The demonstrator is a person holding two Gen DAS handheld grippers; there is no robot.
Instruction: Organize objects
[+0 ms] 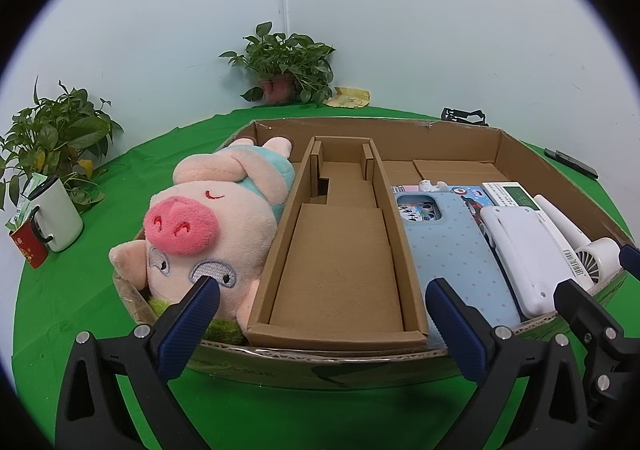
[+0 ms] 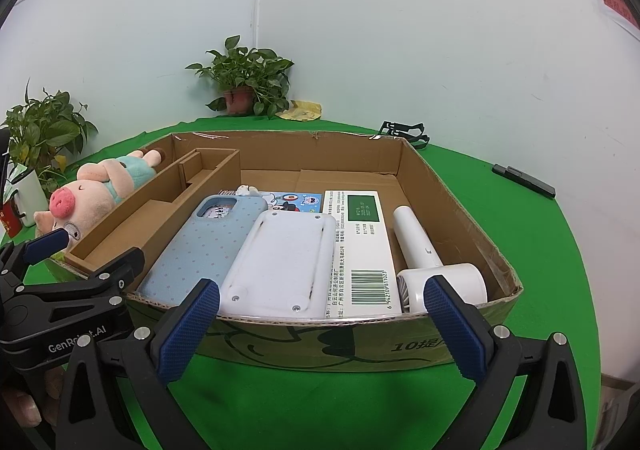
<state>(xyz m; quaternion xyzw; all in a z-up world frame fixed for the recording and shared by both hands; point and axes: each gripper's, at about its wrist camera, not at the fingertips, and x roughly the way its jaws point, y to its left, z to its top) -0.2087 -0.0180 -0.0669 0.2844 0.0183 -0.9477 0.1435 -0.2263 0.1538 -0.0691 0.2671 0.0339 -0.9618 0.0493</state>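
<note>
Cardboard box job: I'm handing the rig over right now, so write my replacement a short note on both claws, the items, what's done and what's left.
Left claw: open, empty, at the near edge of the cardboard box.
Right claw: open, empty, at the same edge further right.
In the box: plush pig left; inner cardboard tray empty; blue phone case, white flat device, white carton and handheld fan side by side on the right.
Done: these items are boxed.
Left: possibly the mug and black items on the green cloth; unclear.

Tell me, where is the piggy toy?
The plush pig lies in the left end of the cardboard box, beside the narrow cardboard insert. In the right wrist view it shows at the far left.
</note>
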